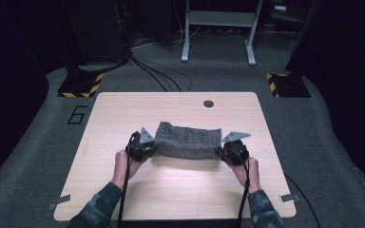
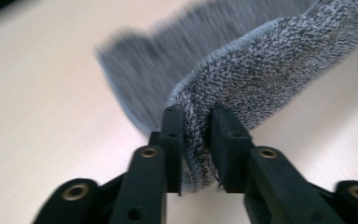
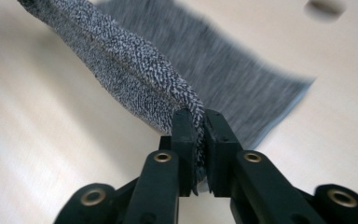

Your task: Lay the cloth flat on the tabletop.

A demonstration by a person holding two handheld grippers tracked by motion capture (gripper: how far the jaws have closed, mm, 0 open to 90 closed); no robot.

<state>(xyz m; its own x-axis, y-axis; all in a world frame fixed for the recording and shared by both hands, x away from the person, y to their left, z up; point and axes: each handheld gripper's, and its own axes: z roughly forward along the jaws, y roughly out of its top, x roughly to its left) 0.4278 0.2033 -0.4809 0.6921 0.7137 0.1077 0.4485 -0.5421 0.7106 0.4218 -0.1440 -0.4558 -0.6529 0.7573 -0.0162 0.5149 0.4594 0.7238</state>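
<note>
One grey towel (image 1: 186,141), one wooden desk (image 1: 123,190), two grippers, the left gripper (image 1: 141,147) and the right gripper (image 1: 233,151), and two striped floor plates, upper left (image 1: 81,85) and upper right (image 1: 287,85)

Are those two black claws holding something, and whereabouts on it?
Yes. The left gripper and right gripper each pinch a near corner of the grey cloth, lifting its edge.
</note>
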